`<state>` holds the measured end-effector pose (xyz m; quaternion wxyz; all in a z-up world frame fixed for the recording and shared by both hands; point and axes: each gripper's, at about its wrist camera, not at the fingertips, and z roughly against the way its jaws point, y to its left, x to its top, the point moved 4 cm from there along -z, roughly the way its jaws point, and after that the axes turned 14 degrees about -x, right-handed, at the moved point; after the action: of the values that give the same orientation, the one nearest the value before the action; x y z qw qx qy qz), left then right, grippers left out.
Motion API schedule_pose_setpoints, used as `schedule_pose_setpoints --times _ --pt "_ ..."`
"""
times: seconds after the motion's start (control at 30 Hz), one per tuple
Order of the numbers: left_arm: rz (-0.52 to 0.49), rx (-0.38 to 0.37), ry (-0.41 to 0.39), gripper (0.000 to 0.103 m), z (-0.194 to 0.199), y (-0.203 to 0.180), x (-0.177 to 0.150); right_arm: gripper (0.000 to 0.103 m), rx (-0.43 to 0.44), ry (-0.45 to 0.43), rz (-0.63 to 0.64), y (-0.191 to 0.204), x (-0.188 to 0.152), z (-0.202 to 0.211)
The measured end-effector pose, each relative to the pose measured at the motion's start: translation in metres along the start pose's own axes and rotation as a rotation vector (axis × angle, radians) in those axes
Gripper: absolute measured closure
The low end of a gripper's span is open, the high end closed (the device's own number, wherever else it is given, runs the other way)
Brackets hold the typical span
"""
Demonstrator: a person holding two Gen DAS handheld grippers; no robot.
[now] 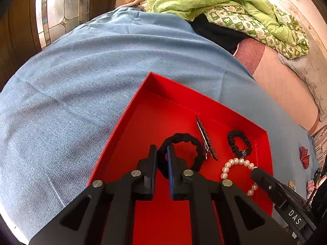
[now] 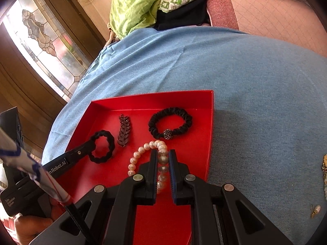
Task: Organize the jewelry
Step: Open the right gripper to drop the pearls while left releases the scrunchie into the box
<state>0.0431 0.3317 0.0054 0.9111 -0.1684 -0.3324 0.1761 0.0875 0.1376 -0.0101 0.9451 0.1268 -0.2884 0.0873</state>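
A red tray [image 1: 155, 81] [image 2: 210, 122] lies on a blue cloth. In it are a plain black hair tie [image 1: 196, 145] [image 2: 109, 140], a dark jewelled hair clip [image 1: 205, 137] [image 2: 124, 130], a black scrunchie with a beaded ball [image 1: 239, 143] [image 2: 170, 122] and a pearl bracelet [image 1: 237, 162] [image 2: 141, 150]. My left gripper [image 1: 162, 159] [image 2: 93, 145] is shut on the plain black hair tie's near side. My right gripper [image 2: 163, 159] [image 1: 255, 171] is shut on the pearl bracelet.
A blue cloth [image 1: 81, 81] [image 2: 255, 81] covers the bed. A green quilt [image 1: 214, 0] [image 2: 139, 2] is heaped at the far end. More jewelry lies on the cloth right of the tray: a red item [image 1: 304, 156] and small earrings [image 2: 315, 210].
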Motion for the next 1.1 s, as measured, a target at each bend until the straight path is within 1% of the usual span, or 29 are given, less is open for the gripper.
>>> schedule_pose_setpoints --times 0.03,0.07,0.13,0.3,0.43,0.53,0.7,0.8,0.97,1.1 --pt "0.0 0.0 -0.001 0.09 0.0 0.0 0.0 0.091 0.0 0.001 0.0 0.0 0.0 0.0" --pt "-0.001 0.003 -0.004 0.084 0.001 0.0 0.001 0.091 0.0 0.0 -0.002 0.0 0.0 0.001" --pt "-0.001 0.006 -0.012 0.078 0.002 0.0 0.001 0.091 0.001 0.0 -0.003 0.0 0.0 0.002" --pt "-0.001 0.008 -0.011 0.076 0.002 -0.001 0.001 0.091 0.005 -0.005 0.001 0.0 -0.001 0.005" --pt "-0.005 0.006 -0.022 0.07 0.003 -0.003 0.002 0.091 0.011 -0.016 0.005 0.0 0.0 0.011" --pt "-0.009 0.012 -0.031 0.068 0.005 -0.005 0.002 0.085 0.023 -0.026 0.003 0.001 0.001 0.017" --pt "-0.008 0.018 -0.068 0.064 0.011 -0.007 0.004 0.084 0.039 -0.041 -0.001 -0.002 0.001 0.03" --pt "-0.014 0.016 -0.093 0.059 0.015 -0.01 0.006 0.084 0.049 -0.048 0.0 -0.004 0.001 0.038" --pt "-0.026 0.017 -0.117 0.058 0.018 -0.017 0.007 0.083 0.058 -0.057 0.004 -0.012 -0.002 0.051" --pt "-0.043 0.024 -0.142 0.055 0.019 -0.025 0.008 0.082 0.061 -0.061 -0.003 -0.021 -0.004 0.059"
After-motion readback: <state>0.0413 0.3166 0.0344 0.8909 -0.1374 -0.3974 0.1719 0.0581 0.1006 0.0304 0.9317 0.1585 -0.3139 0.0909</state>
